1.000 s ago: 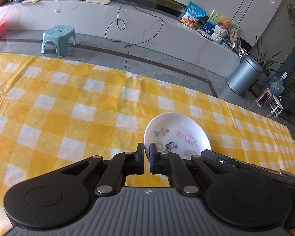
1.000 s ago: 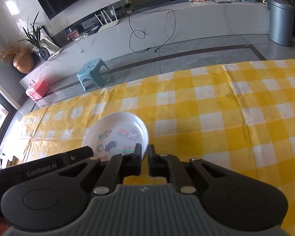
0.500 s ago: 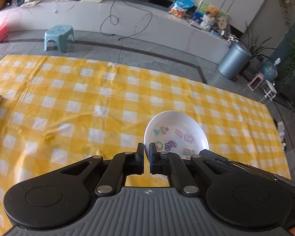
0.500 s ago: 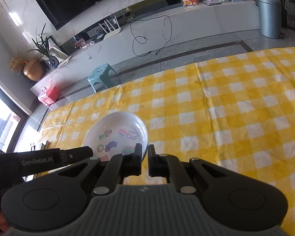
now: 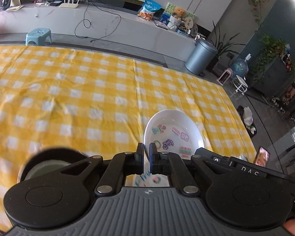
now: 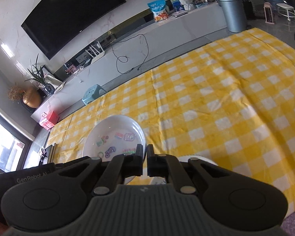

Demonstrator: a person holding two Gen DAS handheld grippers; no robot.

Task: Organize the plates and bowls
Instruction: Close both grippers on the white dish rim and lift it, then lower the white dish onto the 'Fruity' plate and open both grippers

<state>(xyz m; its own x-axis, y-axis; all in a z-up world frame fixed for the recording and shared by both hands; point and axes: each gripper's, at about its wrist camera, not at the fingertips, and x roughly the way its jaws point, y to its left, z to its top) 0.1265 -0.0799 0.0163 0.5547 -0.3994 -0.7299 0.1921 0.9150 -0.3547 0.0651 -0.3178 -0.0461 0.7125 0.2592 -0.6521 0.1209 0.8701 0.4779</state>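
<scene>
A white plate with cartoon stickers [image 5: 173,131] is held up in the air above the yellow checked tablecloth [image 5: 78,94]. My left gripper [image 5: 146,150] is shut on its left rim. My right gripper [image 6: 144,151] is shut on its right rim; the plate also shows in the right wrist view [image 6: 114,135]. Below, a dark-rimmed bowl [image 5: 47,161] sits at the near left, and another stickered white dish [image 5: 149,179] shows between the left gripper's arms. A white dish edge [image 6: 198,160] peeks out behind the right gripper.
The tablecloth [image 6: 226,102] covers the whole table. A flat dark object [image 6: 52,151] lies at the table's left end. Beyond the far edge are a blue stool [image 5: 38,36], a grey bin [image 5: 201,57] and a long white bench [image 5: 108,23].
Both grippers have risen with the plate held between them. The table looks much farther below, and the dishes at the near edge have come into view.
</scene>
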